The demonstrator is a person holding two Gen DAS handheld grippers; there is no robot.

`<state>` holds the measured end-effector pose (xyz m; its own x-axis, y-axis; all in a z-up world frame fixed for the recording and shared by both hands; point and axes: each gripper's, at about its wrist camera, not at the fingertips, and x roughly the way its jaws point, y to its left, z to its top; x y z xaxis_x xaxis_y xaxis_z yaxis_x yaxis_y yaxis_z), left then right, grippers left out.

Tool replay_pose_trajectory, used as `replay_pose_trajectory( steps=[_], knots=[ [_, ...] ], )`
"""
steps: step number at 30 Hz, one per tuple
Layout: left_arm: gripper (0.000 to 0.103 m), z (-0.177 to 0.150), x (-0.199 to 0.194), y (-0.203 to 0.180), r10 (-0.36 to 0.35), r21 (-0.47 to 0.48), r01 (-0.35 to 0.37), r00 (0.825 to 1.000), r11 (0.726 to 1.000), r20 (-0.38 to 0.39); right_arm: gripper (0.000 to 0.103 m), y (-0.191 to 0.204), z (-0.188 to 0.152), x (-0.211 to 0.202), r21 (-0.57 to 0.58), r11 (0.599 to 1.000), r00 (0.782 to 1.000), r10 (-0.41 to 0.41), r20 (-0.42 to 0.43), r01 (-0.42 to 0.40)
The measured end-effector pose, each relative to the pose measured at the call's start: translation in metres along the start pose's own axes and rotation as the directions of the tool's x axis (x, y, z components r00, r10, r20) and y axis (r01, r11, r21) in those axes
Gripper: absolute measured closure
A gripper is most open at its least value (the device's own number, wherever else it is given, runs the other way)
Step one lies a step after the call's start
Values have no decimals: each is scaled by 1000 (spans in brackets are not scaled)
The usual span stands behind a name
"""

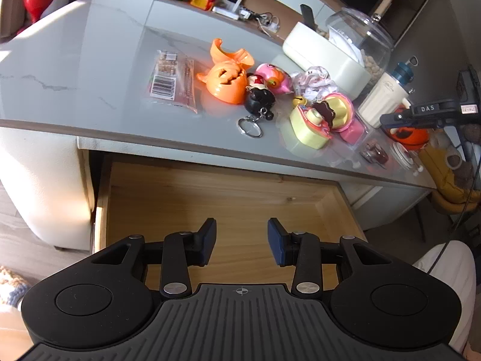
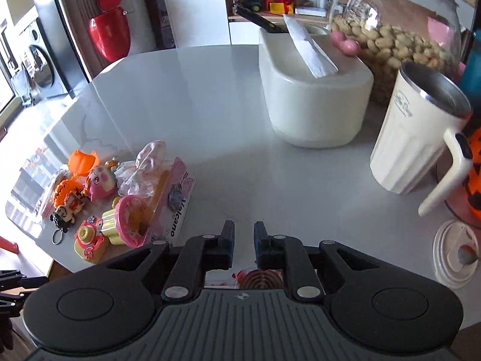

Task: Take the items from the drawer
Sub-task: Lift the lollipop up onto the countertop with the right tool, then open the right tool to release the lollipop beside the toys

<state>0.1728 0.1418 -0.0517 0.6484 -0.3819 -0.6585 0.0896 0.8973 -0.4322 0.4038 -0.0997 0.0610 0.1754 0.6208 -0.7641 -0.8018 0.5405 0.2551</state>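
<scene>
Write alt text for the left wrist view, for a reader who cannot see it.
An open light wooden drawer looks empty in the part in view, with the open black left gripper over it, holding nothing. On the grey marble-look tabletop above it lie small toys: an orange plastic pumpkin, a black figure keychain, a yellow toy camera and a flat barcoded snack packet.

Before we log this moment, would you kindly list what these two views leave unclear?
- Left wrist view: the wooden drawer front floor is hidden by the left gripper.
- Right wrist view: a pink-and-brown item is mostly hidden behind the right gripper.
- Right wrist view: the orange pumpkin container is cut by the edge.
</scene>
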Motion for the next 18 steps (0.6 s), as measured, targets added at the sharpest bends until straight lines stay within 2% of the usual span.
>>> replay_pose_trajectory(
  steps=[6,8,12,15,18],
  knots=[
    [62,-1,4,-7,-11,33,11,1000,999,-18,60,7,-35,-12,10,1000,999,-14,-46,14],
    [62,-1,4,-8,-8,37,9,1000,999,-19,60,7,-44,-9,31,999,996,-35,-84,38],
    [62,-1,3,-6,0,26,0,1000,1000,-11,60,8,-55,-4,64,998,994,-17,-105,24],
    [62,-2,4,-4,4,23,-4,1000,1000,-12,60,13,-52,5,68,998,996,-13,-84,19],
    [62,-3,5,-4,6,28,-5,1000,1000,-18,60,25,-43,21,34,999,1000,0,-26,1]
  ],
)
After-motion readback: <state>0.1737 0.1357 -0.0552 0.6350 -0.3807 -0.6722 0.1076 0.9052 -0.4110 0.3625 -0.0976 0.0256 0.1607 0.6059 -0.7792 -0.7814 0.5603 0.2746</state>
